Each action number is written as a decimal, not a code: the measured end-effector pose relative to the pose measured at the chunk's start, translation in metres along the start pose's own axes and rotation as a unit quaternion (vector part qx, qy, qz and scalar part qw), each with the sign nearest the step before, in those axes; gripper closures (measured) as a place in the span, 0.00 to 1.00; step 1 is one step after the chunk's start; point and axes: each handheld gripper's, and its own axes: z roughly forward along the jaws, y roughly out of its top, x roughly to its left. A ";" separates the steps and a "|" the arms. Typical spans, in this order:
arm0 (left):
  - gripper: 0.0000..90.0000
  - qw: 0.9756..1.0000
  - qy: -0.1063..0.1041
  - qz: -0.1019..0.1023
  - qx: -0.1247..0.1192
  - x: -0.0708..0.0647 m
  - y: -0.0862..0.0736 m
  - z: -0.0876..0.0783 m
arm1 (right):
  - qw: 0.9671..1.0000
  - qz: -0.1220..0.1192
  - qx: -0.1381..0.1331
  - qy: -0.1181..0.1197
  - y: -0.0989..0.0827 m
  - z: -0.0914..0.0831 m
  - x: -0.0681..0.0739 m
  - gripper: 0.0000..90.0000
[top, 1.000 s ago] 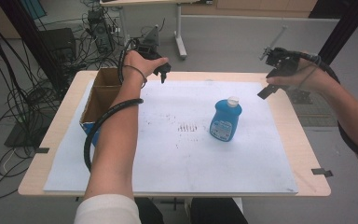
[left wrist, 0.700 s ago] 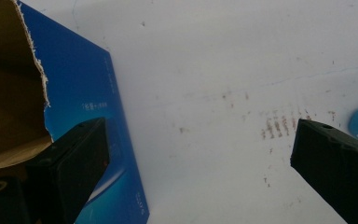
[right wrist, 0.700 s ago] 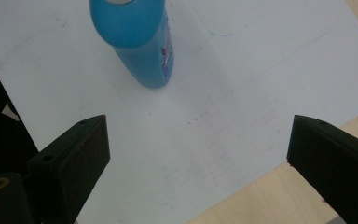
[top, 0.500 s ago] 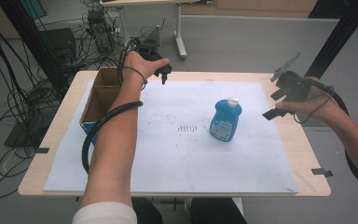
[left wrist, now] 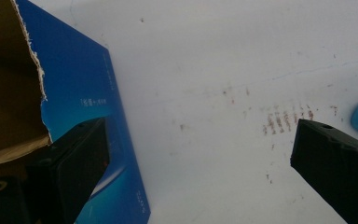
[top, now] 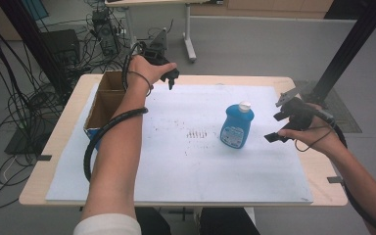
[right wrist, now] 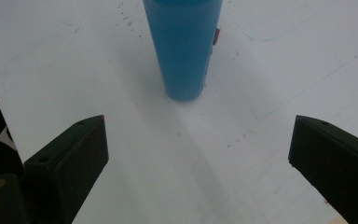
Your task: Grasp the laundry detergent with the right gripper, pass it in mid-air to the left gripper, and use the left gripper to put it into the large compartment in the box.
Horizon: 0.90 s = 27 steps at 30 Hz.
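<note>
Wooden table (top: 68, 142) under a white sheet (top: 186, 161) with brown marks, cables on the floor behind; blue bottle (top: 236, 126) with white cap upright right of centre on the sheet; right hand-held gripper (top: 279, 121) just beside the bottle on its right, jaws spread, not touching it; left hand-held gripper (top: 172, 80) raised at the far edge, jaws spread, holding nothing; open cardboard box (top: 108, 100) at the left, near the left forearm.
</note>
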 end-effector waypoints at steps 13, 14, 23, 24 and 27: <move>0.06 1.000 -0.002 0.006 0.002 -0.002 -0.001 0.006 | 0.998 0.012 -0.058 -0.011 -0.010 0.036 0.012 0.05; 0.06 1.000 -0.001 0.007 0.003 -0.003 -0.001 0.007 | 0.998 0.012 -0.061 -0.012 -0.010 0.038 0.012 0.05; 0.06 1.000 -0.002 0.009 0.003 -0.005 -0.001 0.009 | 0.995 0.015 -0.093 -0.019 -0.008 0.062 0.015 0.05; 0.06 1.000 -0.001 0.009 0.005 -0.005 -0.001 0.010 | 0.995 0.017 -0.097 -0.019 -0.008 0.065 0.015 0.04; 0.06 1.000 -0.001 0.009 0.006 -0.005 -0.001 0.012 | 0.994 0.021 -0.109 -0.019 -0.008 0.070 0.016 0.04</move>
